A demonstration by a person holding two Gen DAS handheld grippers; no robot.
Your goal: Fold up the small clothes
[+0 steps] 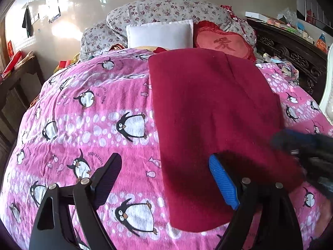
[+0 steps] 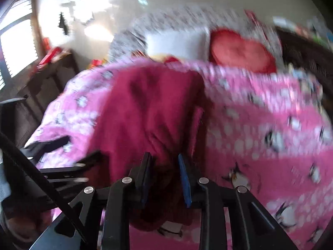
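1. Black finger frames fill the bottom of the left wrist view: the left gripper (image 1: pixel 165 180) stands spread wide, grasping nothing, one finger over the pink penguin bedspread (image 1: pixel 87 112), the blue-padded finger over the near edge of the dark red garment (image 1: pixel 208 108).
2. That garment lies flat on the bedspread, its far end toward the white pillow (image 1: pixel 159 34) and the red heart cushion (image 1: pixel 223 41).
3. In the blurred right wrist view, the right gripper (image 2: pixel 164 174) is clenched on a bunched fold of the garment's near edge, with cloth gathered between the blue pads (image 2: pixel 185 185).
4. From there the garment rises in folds away from the right gripper.
5. The left gripper's fingers show at the left edge of the right wrist view, beside the garment.
6. A floral quilt (image 1: pixel 166 8) is heaped behind the pillows.
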